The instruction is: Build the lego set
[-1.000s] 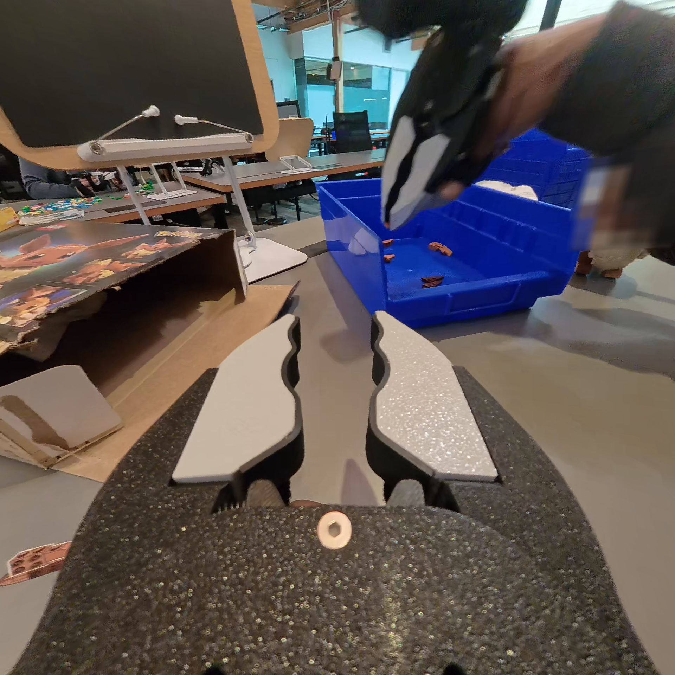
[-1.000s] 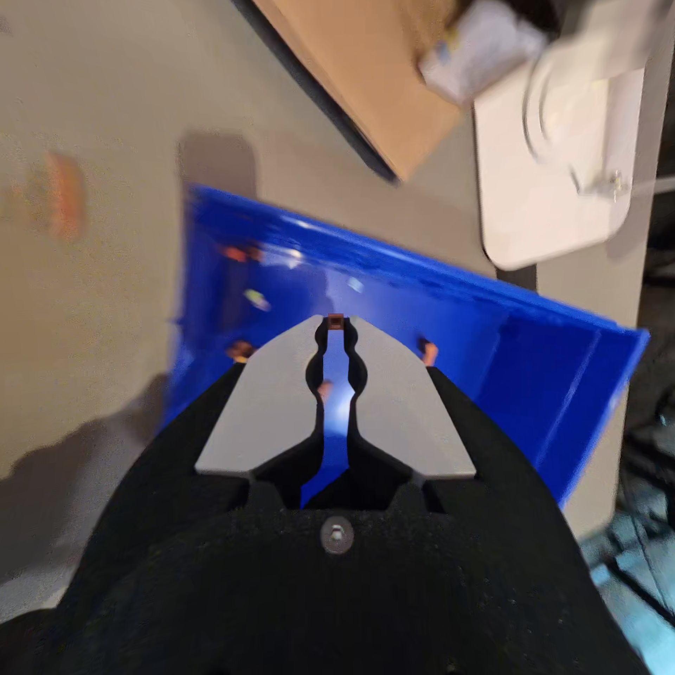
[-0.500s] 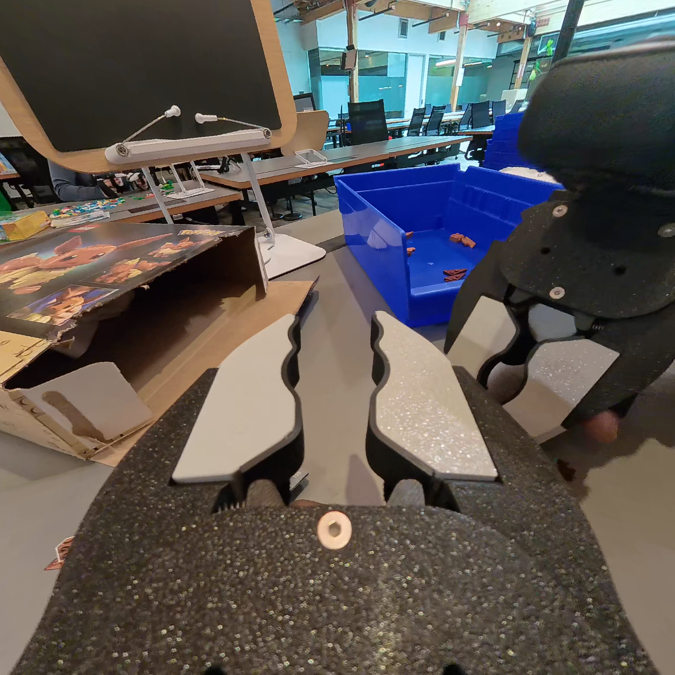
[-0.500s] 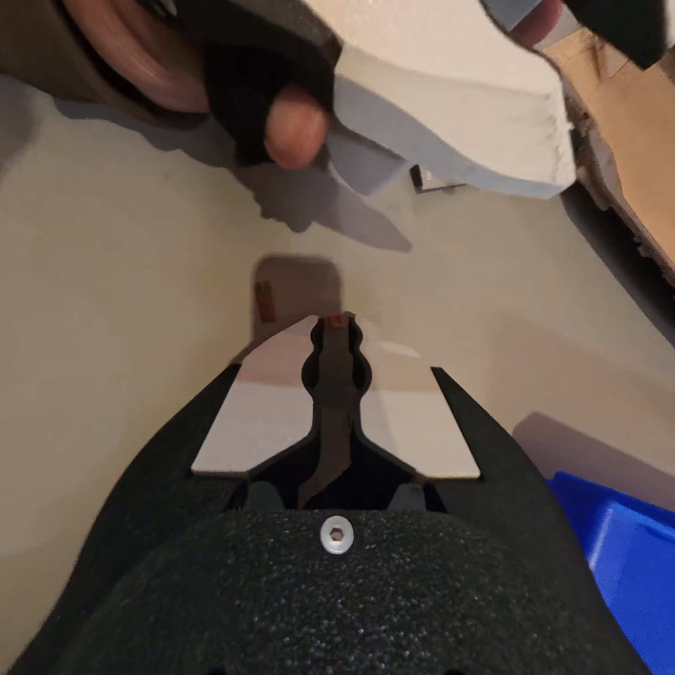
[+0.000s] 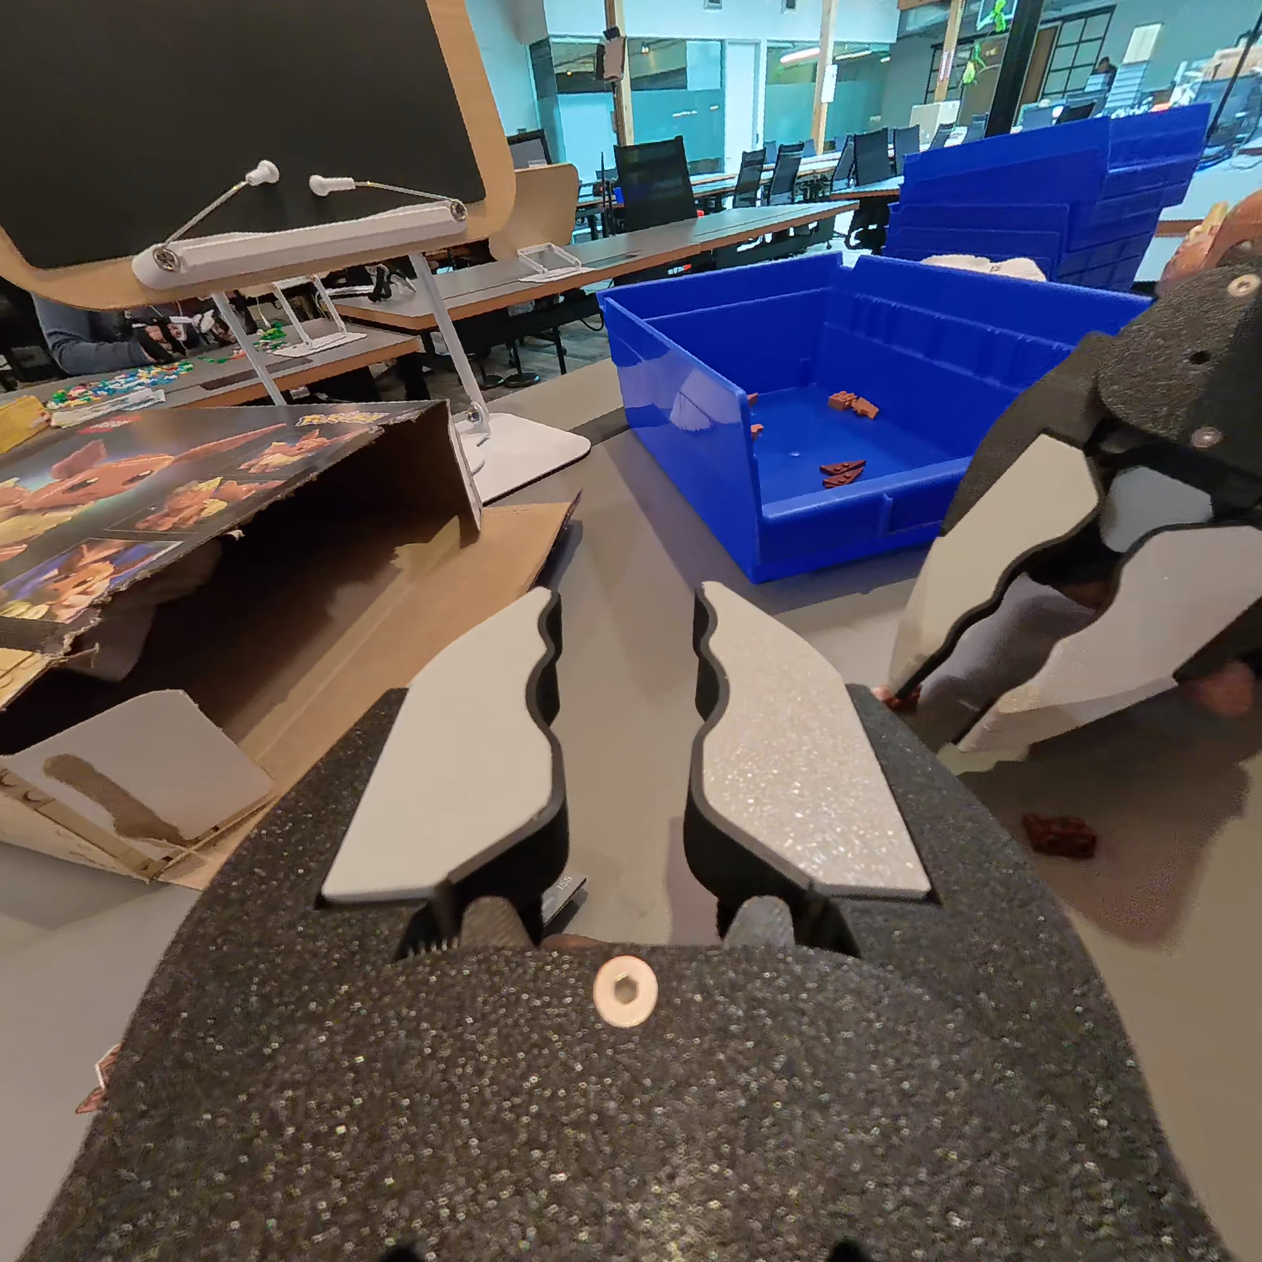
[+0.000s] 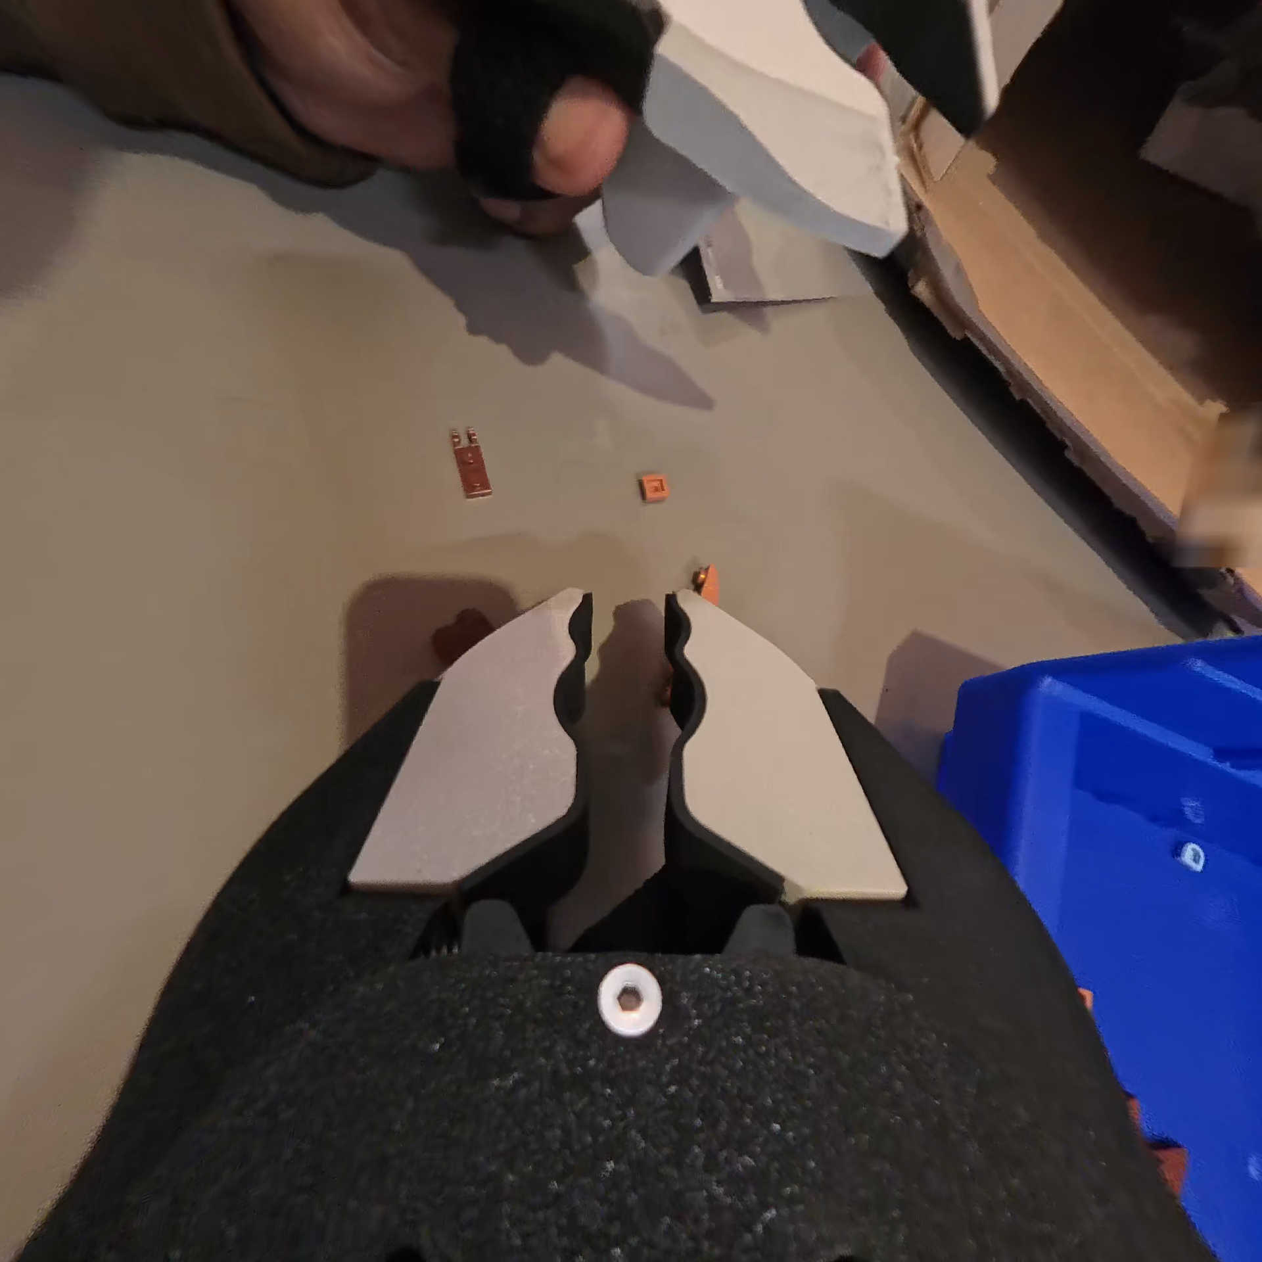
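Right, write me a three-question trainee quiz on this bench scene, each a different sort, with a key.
1. True or false: the left tool has a brick between its fingers.
2. Which container holds brown bricks? A) the blue bin B) the torn cardboard box
3. Fill in: the small square orange tile lies on the grey ____.

Key: 1 false, its fingers stand apart with nothing between; 2 A; 3 table.

My desk (image 5: 635,655) carries an open cardboard box (image 5: 225,546) along its left edge and a white stand (image 5: 519,451) behind it.
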`<state>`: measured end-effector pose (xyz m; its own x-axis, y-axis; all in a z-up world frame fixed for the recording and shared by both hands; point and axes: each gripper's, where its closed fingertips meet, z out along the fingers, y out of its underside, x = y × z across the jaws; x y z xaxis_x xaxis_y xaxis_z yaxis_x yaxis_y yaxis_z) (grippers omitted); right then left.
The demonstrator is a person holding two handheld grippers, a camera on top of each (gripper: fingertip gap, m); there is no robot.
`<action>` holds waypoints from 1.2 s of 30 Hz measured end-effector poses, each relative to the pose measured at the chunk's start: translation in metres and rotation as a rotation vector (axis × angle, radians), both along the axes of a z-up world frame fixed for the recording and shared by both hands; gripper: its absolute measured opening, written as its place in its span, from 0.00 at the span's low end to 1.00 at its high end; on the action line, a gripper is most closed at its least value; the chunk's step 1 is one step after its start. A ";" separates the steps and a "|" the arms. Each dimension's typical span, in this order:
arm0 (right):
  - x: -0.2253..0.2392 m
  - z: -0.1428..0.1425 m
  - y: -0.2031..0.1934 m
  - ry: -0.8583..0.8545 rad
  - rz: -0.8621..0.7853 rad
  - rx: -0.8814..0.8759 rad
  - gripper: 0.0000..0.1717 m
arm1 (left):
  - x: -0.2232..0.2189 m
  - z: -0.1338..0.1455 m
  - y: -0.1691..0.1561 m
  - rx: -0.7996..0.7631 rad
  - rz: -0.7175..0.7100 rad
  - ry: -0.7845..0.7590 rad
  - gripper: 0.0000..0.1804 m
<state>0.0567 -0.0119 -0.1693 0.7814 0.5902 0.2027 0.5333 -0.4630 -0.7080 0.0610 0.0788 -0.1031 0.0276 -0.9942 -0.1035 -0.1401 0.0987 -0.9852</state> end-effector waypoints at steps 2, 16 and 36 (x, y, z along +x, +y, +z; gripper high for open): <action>-0.003 -0.001 -0.001 -0.023 0.012 0.017 0.11 | 0.000 -0.001 -0.001 0.008 -0.009 0.006 0.20; -0.006 0.002 -0.003 0.099 0.011 0.103 0.09 | 0.001 -0.004 -0.008 0.059 -0.038 0.027 0.20; -0.004 -0.001 -0.003 0.081 -0.006 0.087 0.08 | 0.001 -0.004 -0.009 0.057 -0.041 0.027 0.20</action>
